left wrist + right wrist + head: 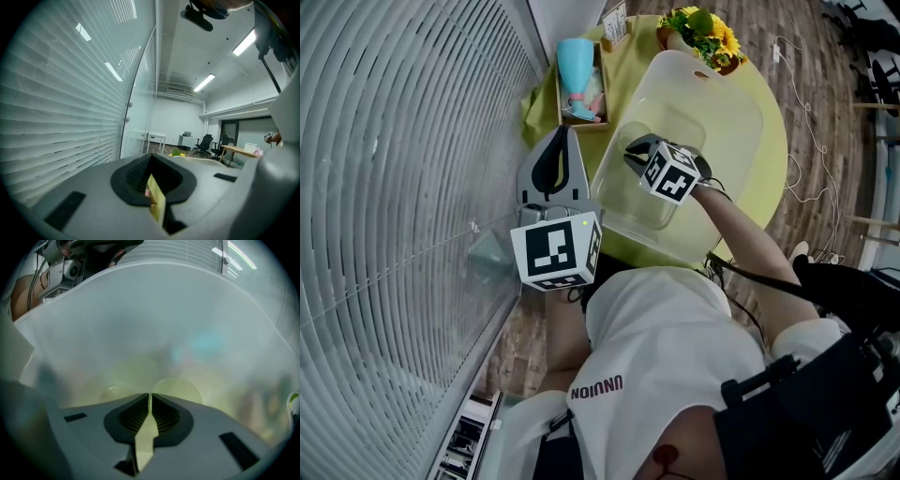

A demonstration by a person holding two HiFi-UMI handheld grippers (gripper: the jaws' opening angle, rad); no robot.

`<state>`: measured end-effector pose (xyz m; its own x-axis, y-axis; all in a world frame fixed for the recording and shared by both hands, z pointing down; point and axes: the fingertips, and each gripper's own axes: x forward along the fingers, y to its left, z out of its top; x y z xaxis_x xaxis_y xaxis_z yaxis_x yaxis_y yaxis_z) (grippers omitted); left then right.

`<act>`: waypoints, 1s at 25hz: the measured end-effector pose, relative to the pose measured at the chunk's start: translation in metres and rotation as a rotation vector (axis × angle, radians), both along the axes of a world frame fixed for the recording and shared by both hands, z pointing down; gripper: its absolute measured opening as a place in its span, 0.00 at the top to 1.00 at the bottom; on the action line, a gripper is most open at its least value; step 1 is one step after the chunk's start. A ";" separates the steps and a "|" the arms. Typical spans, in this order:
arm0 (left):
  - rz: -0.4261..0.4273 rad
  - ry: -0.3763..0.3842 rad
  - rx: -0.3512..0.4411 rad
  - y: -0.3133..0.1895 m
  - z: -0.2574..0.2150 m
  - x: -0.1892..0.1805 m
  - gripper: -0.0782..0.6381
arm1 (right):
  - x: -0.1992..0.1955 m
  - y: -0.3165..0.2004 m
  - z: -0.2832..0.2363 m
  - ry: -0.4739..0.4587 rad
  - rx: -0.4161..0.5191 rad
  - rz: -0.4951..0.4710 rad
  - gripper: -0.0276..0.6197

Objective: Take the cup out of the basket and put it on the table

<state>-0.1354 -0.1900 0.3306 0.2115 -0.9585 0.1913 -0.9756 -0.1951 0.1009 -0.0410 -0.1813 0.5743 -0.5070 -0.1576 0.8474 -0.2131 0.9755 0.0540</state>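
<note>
- Head view: I see the right gripper [636, 152] inside the clear basket [741, 112] on the table [774, 161]; the left gripper [564, 137] is just outside it.
- Left gripper view: jaws together, holding nothing.
- Right gripper view: jaws closed, empty; the clear cup [181, 390] sits just past the tips, in the basket.

The basket [724, 112] is seen as frosted, translucent plastic, smooth and faintly glossy. The surface [769, 141] is covered by matt yellow-green cloth. The right tongs [149, 395] are moulded in matt grey plastic, with black ribbed pads [133, 416]. At upper right, the floor [811, 56] is laid in wood planks.
</note>
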 end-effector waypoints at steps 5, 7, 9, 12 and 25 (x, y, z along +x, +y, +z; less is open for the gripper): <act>-0.002 -0.003 -0.002 0.001 -0.003 0.001 0.87 | 0.001 0.003 -0.004 0.003 -0.004 -0.012 0.90; 0.000 -0.002 -0.001 0.002 -0.004 0.002 0.87 | 0.000 0.003 -0.006 0.002 -0.003 -0.015 0.90; 0.002 -0.001 -0.001 0.002 -0.005 0.003 0.87 | 0.001 0.003 -0.007 0.001 -0.003 -0.013 0.90; 0.005 -0.001 -0.001 0.003 -0.004 0.007 0.87 | 0.002 0.002 -0.008 0.000 -0.001 -0.013 0.90; -0.012 -0.017 0.018 0.009 -0.007 0.013 0.87 | 0.006 -0.003 -0.023 -0.014 0.038 -0.023 0.90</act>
<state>-0.1225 -0.1810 0.3239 0.1974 -0.9641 0.1777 -0.9793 -0.1855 0.0813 -0.0354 -0.1843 0.5516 -0.5230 -0.1778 0.8336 -0.1913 0.9775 0.0885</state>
